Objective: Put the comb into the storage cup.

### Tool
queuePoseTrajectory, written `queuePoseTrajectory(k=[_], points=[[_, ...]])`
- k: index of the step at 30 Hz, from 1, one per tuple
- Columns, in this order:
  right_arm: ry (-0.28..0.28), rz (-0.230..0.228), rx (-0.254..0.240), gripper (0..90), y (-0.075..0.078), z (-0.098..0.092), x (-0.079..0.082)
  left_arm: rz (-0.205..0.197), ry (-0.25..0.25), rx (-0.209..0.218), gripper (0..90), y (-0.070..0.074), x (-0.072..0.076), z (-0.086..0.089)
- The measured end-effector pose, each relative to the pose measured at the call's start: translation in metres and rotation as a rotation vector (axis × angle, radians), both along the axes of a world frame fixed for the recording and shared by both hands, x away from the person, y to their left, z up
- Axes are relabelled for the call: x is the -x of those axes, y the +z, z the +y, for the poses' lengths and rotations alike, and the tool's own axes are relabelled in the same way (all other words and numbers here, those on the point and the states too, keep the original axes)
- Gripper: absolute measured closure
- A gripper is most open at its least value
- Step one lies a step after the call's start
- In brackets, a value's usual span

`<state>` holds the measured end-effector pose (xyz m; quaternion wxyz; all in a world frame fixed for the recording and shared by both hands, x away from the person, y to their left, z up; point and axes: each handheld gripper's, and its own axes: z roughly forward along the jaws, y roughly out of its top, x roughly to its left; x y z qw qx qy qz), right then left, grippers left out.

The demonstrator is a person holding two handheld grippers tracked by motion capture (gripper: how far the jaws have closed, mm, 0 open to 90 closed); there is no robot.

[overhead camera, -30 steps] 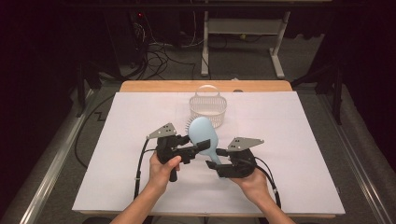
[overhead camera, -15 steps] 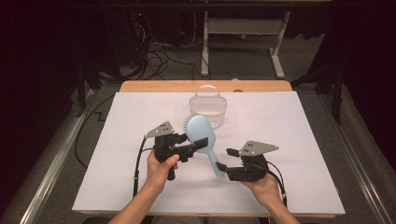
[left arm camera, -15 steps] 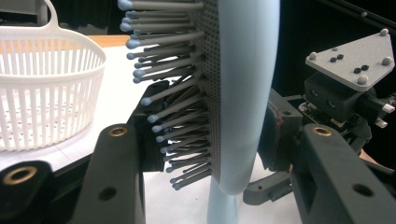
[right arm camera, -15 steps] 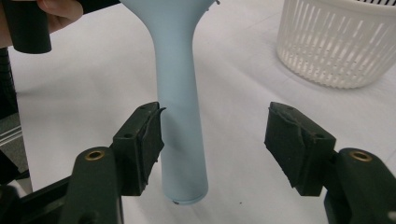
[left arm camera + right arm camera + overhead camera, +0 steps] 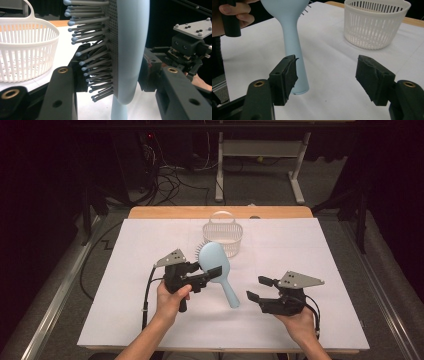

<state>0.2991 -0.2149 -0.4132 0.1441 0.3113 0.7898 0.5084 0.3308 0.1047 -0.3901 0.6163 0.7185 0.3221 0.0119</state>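
Observation:
A light blue hairbrush [image 5: 216, 256] with grey bristles stands tilted over the white table, its handle [image 5: 231, 295] sloping down to the right. My left gripper [image 5: 209, 274] is shut on the brush head; in the left gripper view one pad presses the bristles and the other the smooth back [image 5: 131, 50]. My right gripper [image 5: 255, 288] hovers to the right of the handle tip. Its jaws have just been opening and nothing is between them [image 5: 327, 75]. In the right gripper view the handle [image 5: 294, 50] stands beyond the left pad.
A white slotted basket [image 5: 223, 234] with a hoop handle stands behind the brush at the table's back centre, also seen as a basket [image 5: 25, 50] and basket [image 5: 374, 22]. White paper [image 5: 125, 315] covers the tabletop. Beyond the table lie dark floor and cables.
My right gripper has drawn away to the right from the brush handle, its jaws spreading wider. The left gripper and the brush have kept their place.

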Motion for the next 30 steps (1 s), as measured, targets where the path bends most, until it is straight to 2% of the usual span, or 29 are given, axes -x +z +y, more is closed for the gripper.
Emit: queuePoseTrajectory(k=[7, 18, 25, 30], points=[[-0.032, 0.021, -0.007, 32.6, -0.007, -0.014, -0.001, -0.002, 0.006, -0.006, 51.9, 0.000, 0.000, 0.000], [-0.124, 0.013, -0.038, 31.4, -0.011, -0.045, 0.000, -0.007, 0.014, -0.007, 52.0, 0.001, -0.001, 0.001], [-0.167, 0.004, -0.038, 31.2, -0.017, -0.063, 0.002, -0.015, 0.021, -0.029, 51.9, 0.001, 0.001, 0.000], [-0.196, 0.002, -0.058, 30.7, -0.022, -0.074, 0.006, -0.022, 0.022, -0.039, 51.9, 0.002, 0.001, -0.001]])
